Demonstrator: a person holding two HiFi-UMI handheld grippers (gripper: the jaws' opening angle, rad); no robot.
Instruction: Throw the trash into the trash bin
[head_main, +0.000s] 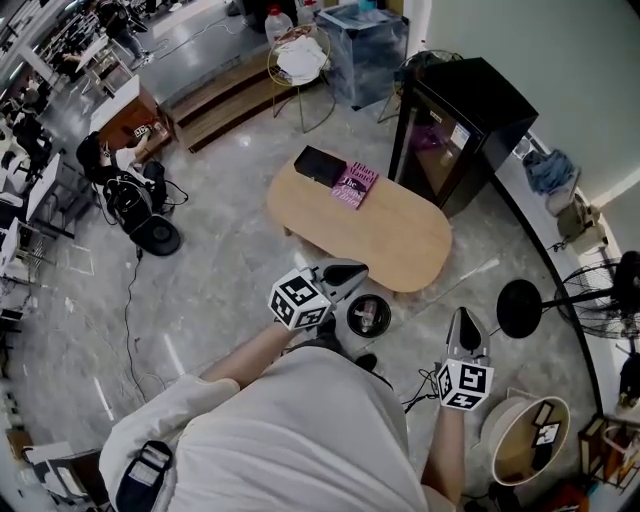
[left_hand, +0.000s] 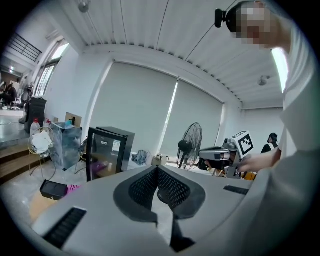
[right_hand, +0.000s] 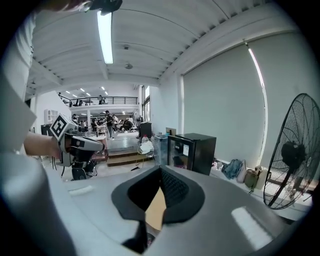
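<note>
**Now: 2 closed, empty hand-held grippers flanking the trash bin**

Head view. The left hand-held gripper (head_main: 352, 273) and the right hand-held gripper (head_main: 464, 318) are held in front of the person. Each has its jaws pressed together. Each gripper view shows the 2 ribbed pads meeting at the tip with nothing between them.

The trash bin (head_main: 349, 316), small, round and black, stands on the floor just off the near edge of the oval desk (head_main: 400, 240). A pale piece of trash (head_main: 368, 316) lies inside it; what it is cannot be made out.

Key relation. In the head view the bin lies between the 2 grippers. It is just beside the tip of the left one and well apart from the right one, so the left hand is the nearer. Being round, the bin has no long axis to line up with. The piece inside is too small for its own axis to be read. Both grippers point outward into the room, not down at the bin, and neither gripper view shows it.

Surroundings. The desk carries a book (head_main: 354, 186) and a black box (head_main: 320, 165). No loose trash shows on the desk or on the floor near the bin, so the throw is judged to be done. A wider pale tub (head_main: 495, 425) stands near the right hand-held gripper; whether it serves as a bin cannot be told.
</note>
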